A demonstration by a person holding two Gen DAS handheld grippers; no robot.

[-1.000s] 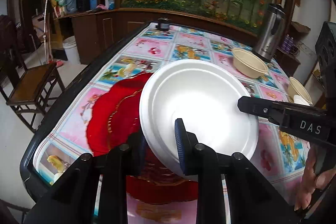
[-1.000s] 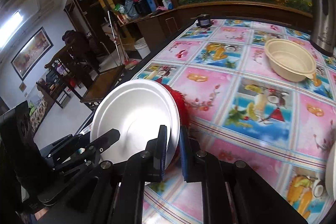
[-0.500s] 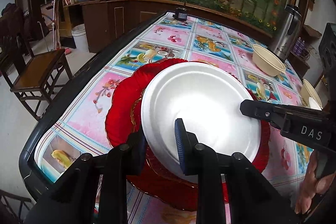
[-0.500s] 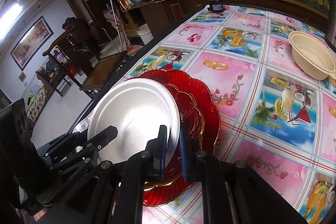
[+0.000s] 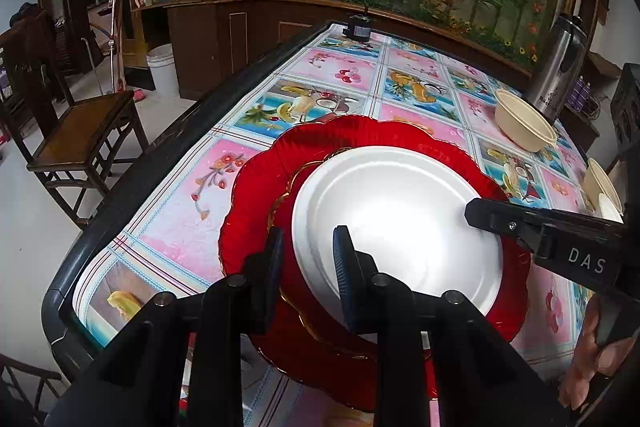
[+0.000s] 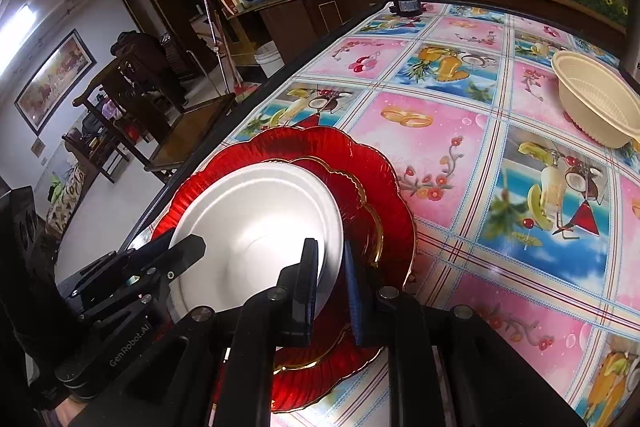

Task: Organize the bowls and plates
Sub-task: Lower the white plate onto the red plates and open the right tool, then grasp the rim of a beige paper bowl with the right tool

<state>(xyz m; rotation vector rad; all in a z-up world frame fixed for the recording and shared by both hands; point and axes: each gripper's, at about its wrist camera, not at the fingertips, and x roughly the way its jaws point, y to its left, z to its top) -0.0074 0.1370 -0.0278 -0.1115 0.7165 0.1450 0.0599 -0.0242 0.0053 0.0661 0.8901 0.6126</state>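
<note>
A white foam plate [image 5: 400, 211] lies on a small gold-rimmed red plate [image 5: 286, 199], which sits on a large scalloped red plate [image 5: 256, 187] at the table's near left corner. My left gripper [image 5: 310, 259] is shut on the white plate's near rim. In the right wrist view my right gripper [image 6: 332, 267] has the white plate [image 6: 256, 211] by its right rim; its jaws are beginning to open, and the rim is still between the pads. Each gripper's tip shows in the other view, the right gripper [image 5: 484, 215] and the left gripper [image 6: 188, 247].
A cream bowl [image 5: 524, 127] stands far right near a steel flask [image 5: 560, 67]. Another cream bowl [image 5: 600, 183] sits at the right edge. A small black device [image 5: 359, 27] is at the table's far end. The table's dark rim [image 5: 160, 147] runs left, with a wooden chair [image 5: 80, 131] beyond.
Both grippers carried the white plate down and left, from a tilt above the table until it lay centred on the red plates. The right jaws look slightly wider.
</note>
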